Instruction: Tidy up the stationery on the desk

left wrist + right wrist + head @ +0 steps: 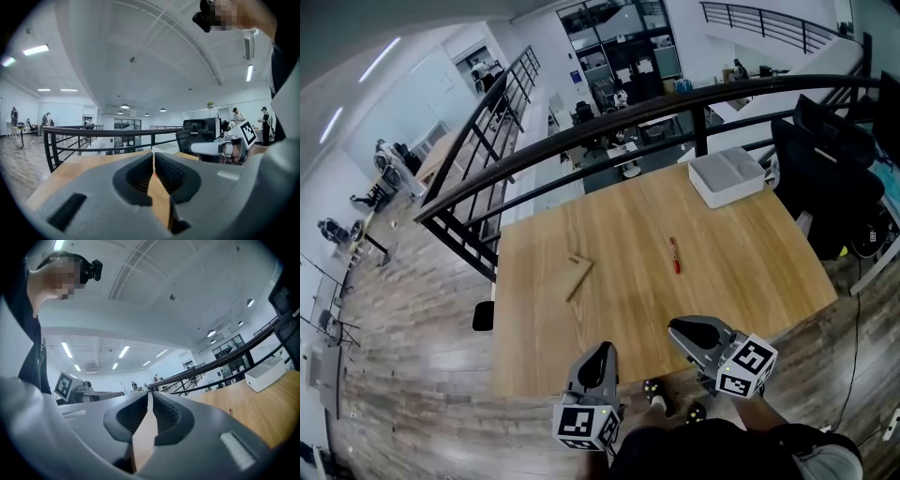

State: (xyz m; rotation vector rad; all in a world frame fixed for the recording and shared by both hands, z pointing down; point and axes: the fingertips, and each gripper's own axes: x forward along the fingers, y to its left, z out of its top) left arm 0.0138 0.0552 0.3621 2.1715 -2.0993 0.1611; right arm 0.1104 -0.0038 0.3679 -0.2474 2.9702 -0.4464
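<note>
Left claw (600,351) is hanging just over the near edge of the worktop (750,281). Its 2 jaws are pressing together, and nothing is sitting between them. Right claw (677,329) is hanging beside it, a little further in over the wood. Its 2 jaws are pressing together too, and they are holding nothing. Both claws are pointing away from the person, toward the far side of the worktop.

A red pen (675,255) is lying flat near the middle of the worktop, well ahead of the right claw. It is pointing from the near side to the far side. A flat wooden piece (578,276) is lying to the left of the pen, well apart from it, and it is sitting at a slant. It is looking almost the same colour as the worktop, and what it is cannot be told. A white box (727,175) is sitting at the far right corner, well away from the pen.

A black railing (609,117) is running along behind the worktop. A black chair (825,178) is standing just to the right of the white box. The person's shoes (654,392) are showing on the floor between the 2 claws.
</note>
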